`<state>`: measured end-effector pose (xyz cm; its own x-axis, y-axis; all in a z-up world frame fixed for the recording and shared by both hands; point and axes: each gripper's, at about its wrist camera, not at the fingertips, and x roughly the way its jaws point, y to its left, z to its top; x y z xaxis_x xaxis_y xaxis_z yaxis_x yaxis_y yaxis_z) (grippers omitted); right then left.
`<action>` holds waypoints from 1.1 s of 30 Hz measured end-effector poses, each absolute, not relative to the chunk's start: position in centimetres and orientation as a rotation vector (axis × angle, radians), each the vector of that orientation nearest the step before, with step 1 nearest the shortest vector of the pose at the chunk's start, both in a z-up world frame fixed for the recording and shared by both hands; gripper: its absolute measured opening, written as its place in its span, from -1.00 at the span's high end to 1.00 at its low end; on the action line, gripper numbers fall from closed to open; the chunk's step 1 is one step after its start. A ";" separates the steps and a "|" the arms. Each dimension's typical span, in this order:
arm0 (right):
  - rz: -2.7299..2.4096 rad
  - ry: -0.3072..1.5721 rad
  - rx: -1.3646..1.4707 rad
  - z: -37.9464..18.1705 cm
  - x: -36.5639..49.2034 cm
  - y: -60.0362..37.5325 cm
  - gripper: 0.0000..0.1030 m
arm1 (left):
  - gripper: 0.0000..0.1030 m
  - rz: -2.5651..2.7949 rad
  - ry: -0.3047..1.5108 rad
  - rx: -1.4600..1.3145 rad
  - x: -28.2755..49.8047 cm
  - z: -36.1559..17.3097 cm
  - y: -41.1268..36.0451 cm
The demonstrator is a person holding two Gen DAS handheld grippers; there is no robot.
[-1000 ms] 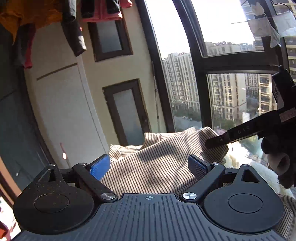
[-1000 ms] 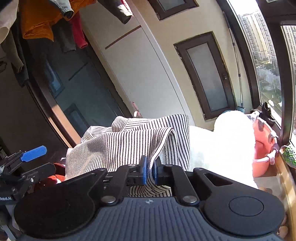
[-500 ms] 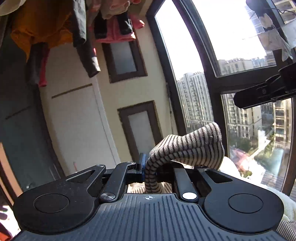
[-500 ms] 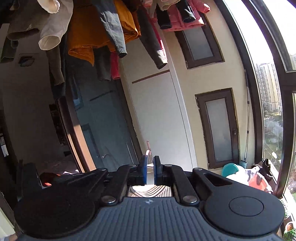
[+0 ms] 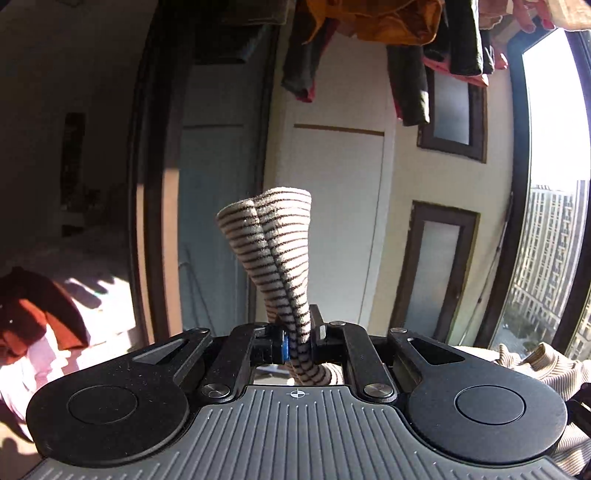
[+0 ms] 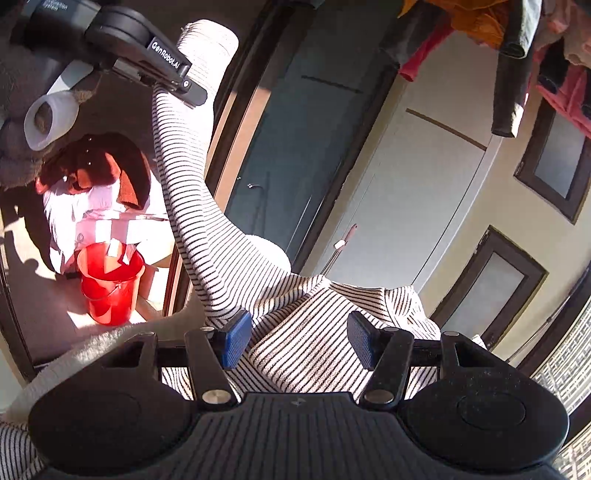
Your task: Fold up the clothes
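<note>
A cream garment with thin dark stripes is the piece in hand. In the left wrist view my left gripper (image 5: 298,341) is shut on a bunched fold of the striped garment (image 5: 275,254), which sticks up past the fingers. In the right wrist view my right gripper (image 6: 298,339) is open, its blue pads on either side of the striped garment (image 6: 306,339) lying just beyond them. The left gripper (image 6: 177,79) shows there at upper left, holding a sleeve-like length of the garment lifted high.
A red bucket (image 6: 109,282) stands on the floor at left, with a dark red garment (image 6: 99,166) on pale cloth above it. Clothes (image 5: 406,22) hang overhead. Large windows (image 5: 554,229) are at right, doors and a wall ahead.
My right gripper has opened and let go of the garment, and now points down at it. My left gripper stayed shut on the fold and swung left, lifting it.
</note>
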<state>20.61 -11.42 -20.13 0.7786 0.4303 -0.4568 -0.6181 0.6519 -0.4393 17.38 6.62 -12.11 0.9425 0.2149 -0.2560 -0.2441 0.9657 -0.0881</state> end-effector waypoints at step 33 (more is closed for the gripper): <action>0.315 0.455 0.098 -21.4 21.0 -32.2 -0.55 | -0.16 -0.083 0.566 -0.249 17.6 -21.1 -0.6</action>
